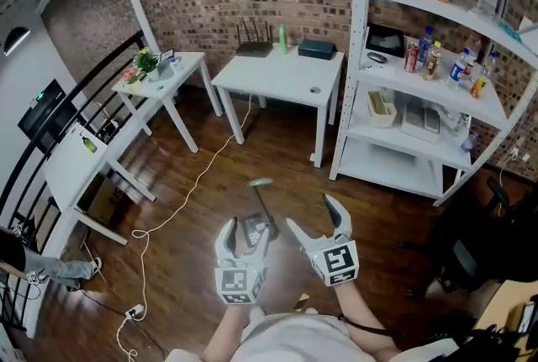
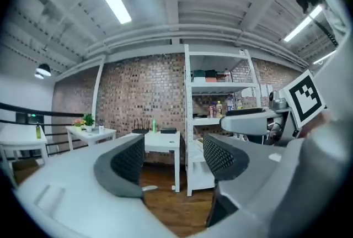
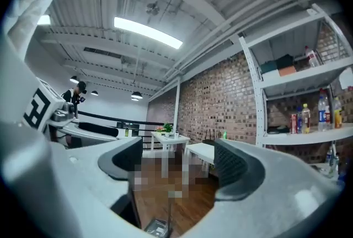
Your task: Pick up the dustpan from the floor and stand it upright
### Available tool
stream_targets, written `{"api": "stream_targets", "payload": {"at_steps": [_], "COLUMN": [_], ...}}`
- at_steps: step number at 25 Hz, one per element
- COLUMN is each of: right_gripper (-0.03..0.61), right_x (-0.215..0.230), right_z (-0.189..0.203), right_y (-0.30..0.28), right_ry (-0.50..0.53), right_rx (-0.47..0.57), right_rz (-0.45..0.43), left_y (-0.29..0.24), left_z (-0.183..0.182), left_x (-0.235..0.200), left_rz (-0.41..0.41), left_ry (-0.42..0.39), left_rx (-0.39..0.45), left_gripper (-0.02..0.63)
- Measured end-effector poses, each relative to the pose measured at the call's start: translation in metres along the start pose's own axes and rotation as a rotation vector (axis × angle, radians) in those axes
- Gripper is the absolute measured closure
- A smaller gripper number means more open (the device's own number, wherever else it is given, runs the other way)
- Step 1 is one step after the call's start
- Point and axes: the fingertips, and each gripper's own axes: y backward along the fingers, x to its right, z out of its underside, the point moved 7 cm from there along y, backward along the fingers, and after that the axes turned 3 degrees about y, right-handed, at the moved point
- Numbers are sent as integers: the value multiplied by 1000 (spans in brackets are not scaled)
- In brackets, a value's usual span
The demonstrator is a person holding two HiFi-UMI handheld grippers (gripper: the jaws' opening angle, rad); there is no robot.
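Observation:
The dustpan (image 1: 255, 231) stands on the wooden floor just in front of me, its dark pan down and its thin handle (image 1: 262, 199) rising to a pale grip. In the head view my left gripper (image 1: 252, 226) hovers over the pan, open, with nothing pressed between its pads. My right gripper (image 1: 309, 212) is a little to the right of the handle, also open and empty. In the right gripper view the pan (image 3: 156, 227) shows low between the open jaws (image 3: 176, 162), partly under a mosaic patch. The left gripper (image 2: 174, 157) points level at the room.
A white table (image 1: 282, 73) stands ahead, and two more white tables (image 1: 160, 79) on the left. A white shelf rack (image 1: 420, 91) with bottles fills the right. A white cable (image 1: 197, 184) trails across the floor to a plug (image 1: 132, 312). A black chair (image 1: 471, 251) stands at the right.

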Motion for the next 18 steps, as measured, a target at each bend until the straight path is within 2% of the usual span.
{"api": "stream_targets", "payload": {"at_steps": [4, 6, 12, 18], "right_gripper": [195, 195, 195, 195], "right_x": [-10, -22, -77, -115], "right_z": [-16, -21, -29, -17], "right_y": [-2, -3, -12, -26], "right_ry": [-70, -75, -33, -32], "right_rx": [-10, -4, -1, -37], "right_rz": [109, 128, 114, 33], "left_y": [23, 37, 68, 82], "left_z": [-25, -28, -20, -8], "left_x": [-15, -25, -72, -105], "left_rz": [-63, -90, -136, -122], "left_ry": [-74, -96, -58, 13], "left_rx": [78, 94, 104, 94], "left_gripper": [282, 285, 304, 307]}}
